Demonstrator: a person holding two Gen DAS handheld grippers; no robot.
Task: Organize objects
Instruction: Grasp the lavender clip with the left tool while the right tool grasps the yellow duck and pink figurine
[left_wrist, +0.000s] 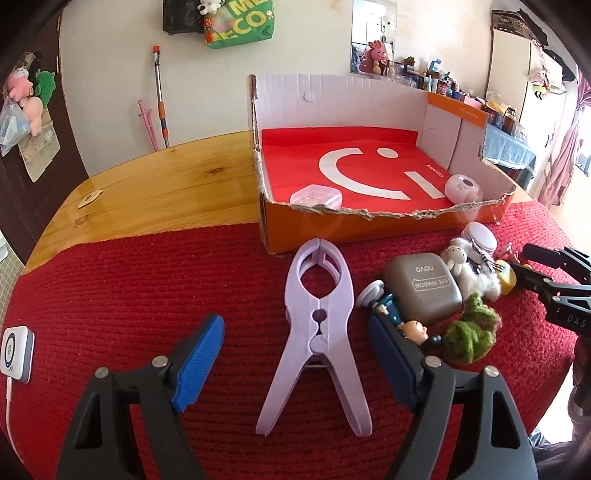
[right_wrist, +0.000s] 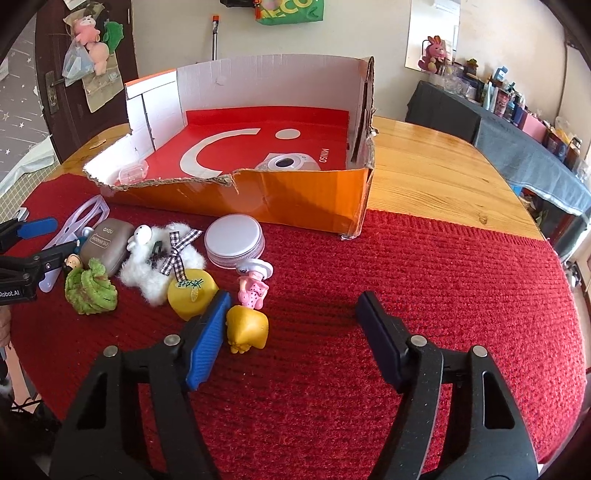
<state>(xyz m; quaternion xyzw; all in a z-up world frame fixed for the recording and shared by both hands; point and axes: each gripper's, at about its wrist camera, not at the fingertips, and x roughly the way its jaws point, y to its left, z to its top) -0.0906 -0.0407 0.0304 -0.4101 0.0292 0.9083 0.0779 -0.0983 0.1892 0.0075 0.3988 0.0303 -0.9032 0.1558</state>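
A big lilac clip (left_wrist: 317, 332) lies on the red mat (left_wrist: 129, 295), between the blue pads of my left gripper (left_wrist: 295, 321); neither pad touches it. Right of the clip sit a small blue-clad figure (left_wrist: 399, 317), a grey eye-shadow case (left_wrist: 423, 291), a green plush (left_wrist: 471, 332) and a white fluffy sheep (left_wrist: 469, 269). My right gripper (right_wrist: 291, 301) stands open over the mat. A yellow figurine (right_wrist: 246, 328) lies just inside its left pad, far from the right pad. A pink figure (right_wrist: 253, 288), a yellow round piece (right_wrist: 192, 291) and a white round tin (right_wrist: 233, 240) lie beyond.
An orange cardboard box (right_wrist: 295, 199) with a torn front wall stands at the mat's far edge. It holds a clear small case (left_wrist: 316, 195) and a white round device (right_wrist: 284, 162). A white gadget with a cable (left_wrist: 16, 354) lies far left. Bare wooden table (right_wrist: 436, 173) flanks the box.
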